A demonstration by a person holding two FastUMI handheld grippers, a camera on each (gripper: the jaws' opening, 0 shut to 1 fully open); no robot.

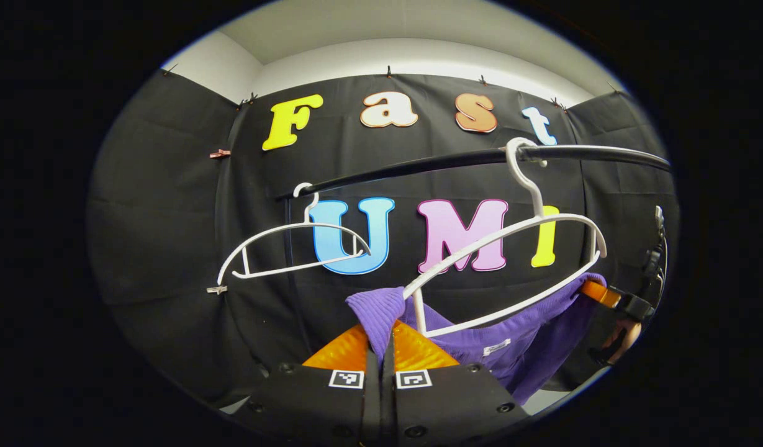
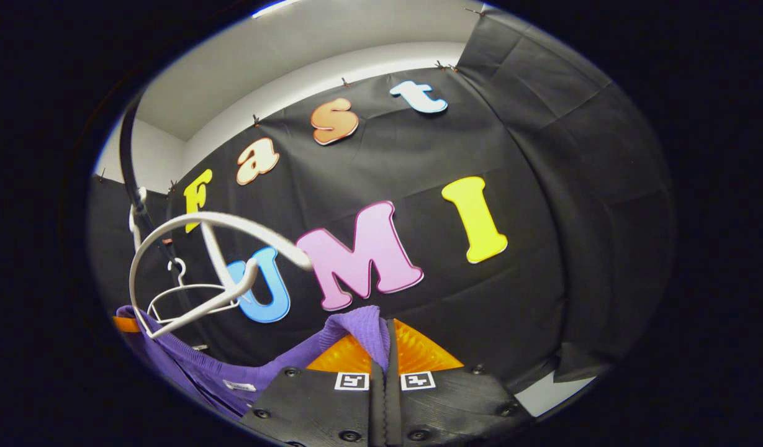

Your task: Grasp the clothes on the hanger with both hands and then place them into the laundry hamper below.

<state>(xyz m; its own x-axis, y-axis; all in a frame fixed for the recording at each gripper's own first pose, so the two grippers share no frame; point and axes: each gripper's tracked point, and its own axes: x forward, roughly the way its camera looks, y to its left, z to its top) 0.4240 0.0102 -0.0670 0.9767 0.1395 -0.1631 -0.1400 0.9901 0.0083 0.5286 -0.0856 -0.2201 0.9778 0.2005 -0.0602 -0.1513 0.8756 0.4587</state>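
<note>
A purple knit garment (image 1: 518, 338) sags below a white hanger (image 1: 511, 273) that hooks on a black rail (image 1: 455, 160). My left gripper (image 1: 381, 338) is shut on one bunched shoulder of the garment (image 1: 376, 310). In the left gripper view the other gripper (image 1: 611, 297) pinches the far shoulder, with a hand under it. In the right gripper view my right gripper (image 2: 386, 341) is shut on a purple fold of the garment (image 2: 359, 329), which trails left and down. The white hanger (image 2: 198, 261) sits bare above that cloth, tilted.
A second, bare white hanger (image 1: 294, 248) hangs further left on the same rail. The black cloth wall stands close behind. A strip of pale floor (image 2: 552, 391) shows at the lower right in the right gripper view.
</note>
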